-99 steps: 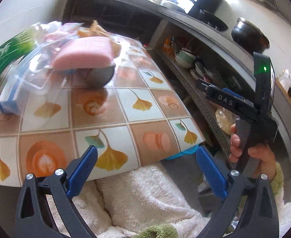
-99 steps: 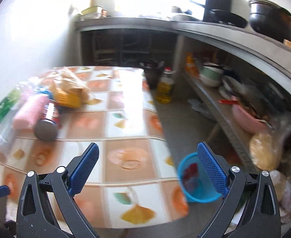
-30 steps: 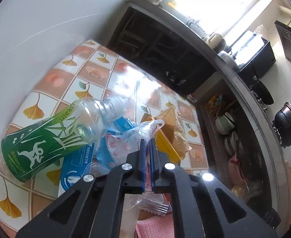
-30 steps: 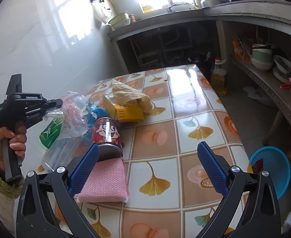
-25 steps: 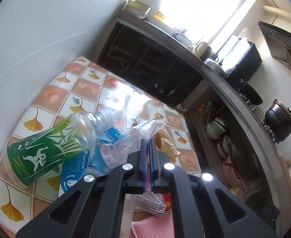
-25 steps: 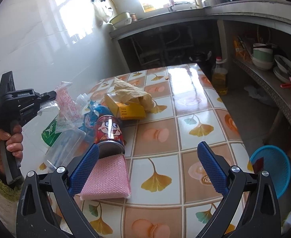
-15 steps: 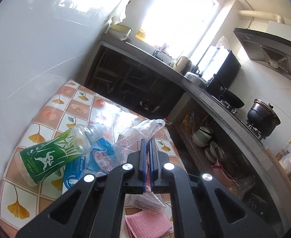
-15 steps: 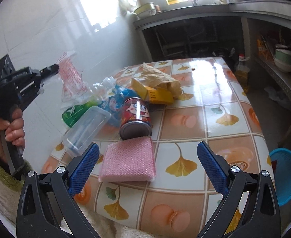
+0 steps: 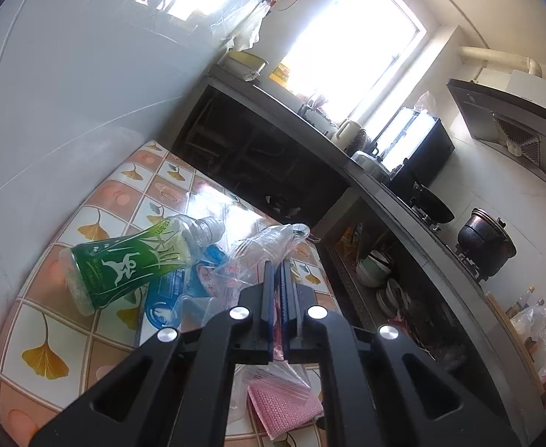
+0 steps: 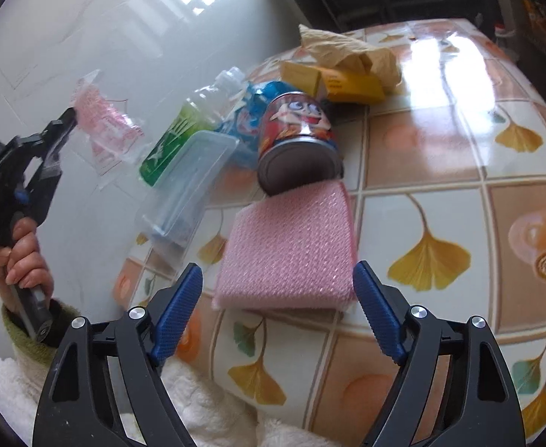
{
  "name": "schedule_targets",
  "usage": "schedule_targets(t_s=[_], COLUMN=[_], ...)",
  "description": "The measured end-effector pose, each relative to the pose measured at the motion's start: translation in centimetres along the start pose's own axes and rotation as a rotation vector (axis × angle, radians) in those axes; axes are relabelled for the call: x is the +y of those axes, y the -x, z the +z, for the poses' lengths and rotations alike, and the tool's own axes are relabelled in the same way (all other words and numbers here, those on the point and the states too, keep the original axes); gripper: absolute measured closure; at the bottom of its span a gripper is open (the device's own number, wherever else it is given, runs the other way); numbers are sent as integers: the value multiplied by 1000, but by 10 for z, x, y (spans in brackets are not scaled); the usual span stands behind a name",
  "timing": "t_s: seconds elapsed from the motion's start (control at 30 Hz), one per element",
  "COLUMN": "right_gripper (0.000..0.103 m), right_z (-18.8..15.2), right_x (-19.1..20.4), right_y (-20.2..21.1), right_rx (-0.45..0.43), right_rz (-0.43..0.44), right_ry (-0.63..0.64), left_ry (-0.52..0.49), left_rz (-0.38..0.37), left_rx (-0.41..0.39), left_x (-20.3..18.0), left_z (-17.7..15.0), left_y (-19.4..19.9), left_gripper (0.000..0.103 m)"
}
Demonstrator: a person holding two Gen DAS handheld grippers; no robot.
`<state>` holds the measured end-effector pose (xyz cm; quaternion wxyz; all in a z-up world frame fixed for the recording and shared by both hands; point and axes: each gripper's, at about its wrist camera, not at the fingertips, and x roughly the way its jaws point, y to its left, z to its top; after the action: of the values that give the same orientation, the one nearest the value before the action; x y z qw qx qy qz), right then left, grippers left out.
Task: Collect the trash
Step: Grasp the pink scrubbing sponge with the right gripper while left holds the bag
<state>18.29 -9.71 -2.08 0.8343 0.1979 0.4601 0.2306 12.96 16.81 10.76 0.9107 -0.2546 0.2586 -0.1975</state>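
Overhead, crinkled clear pink-printed wrapper

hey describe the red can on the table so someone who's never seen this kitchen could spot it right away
On the tiled table with yellow ginkgo leaves, trash is piled by the white wall. The red can lies on its side at the pile's near edge, its dark end facing the camera and touching a pink sponge. It alone is metal, with a big-eyed cartoon face.

Right gripper jaws closing around pink sponge, red can touching behind, on tiled table
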Motion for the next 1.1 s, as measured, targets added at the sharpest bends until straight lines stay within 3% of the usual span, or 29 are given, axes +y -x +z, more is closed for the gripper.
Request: schedule_targets(t_s=[0.13, 0.2, 0.3, 0.37, 0.53, 0.7, 0.87, 1.1], right_gripper=[24, 24, 22, 17, 12, 12, 12, 9], right_z=[-24, -31, -27, -15, 23, 49, 43, 25], right_x=[26, 40, 53, 58, 59, 29, 18, 41], right_y=[11, 17, 27, 27, -8, -47, -55, -43], right_rx=[94, 133, 107, 61, 27, 125, 267, 251], right_rz=[181, 231, 169, 51, -76, -60, 63, 1], right_ry=[74, 128, 218, 287, 458, 455, 387, 466], left_ry=[26, 33, 37, 35, 40, 48, 60, 58], left_rz=[-13, -18, -27, -32, -34, -23, -19, -31], left_rx=[8, 8, 10, 14, 20, 23, 36, 59], left_x=[9, 12, 14, 14, 16, 22, 29, 29], left_z=[-2, -2, -2, -2, -1, -2, -5, -8], left_y=[-1, -1, 0, 1, 3, 5, 0, -10], left_gripper=[101, 101, 101, 101, 101, 101, 101, 101])
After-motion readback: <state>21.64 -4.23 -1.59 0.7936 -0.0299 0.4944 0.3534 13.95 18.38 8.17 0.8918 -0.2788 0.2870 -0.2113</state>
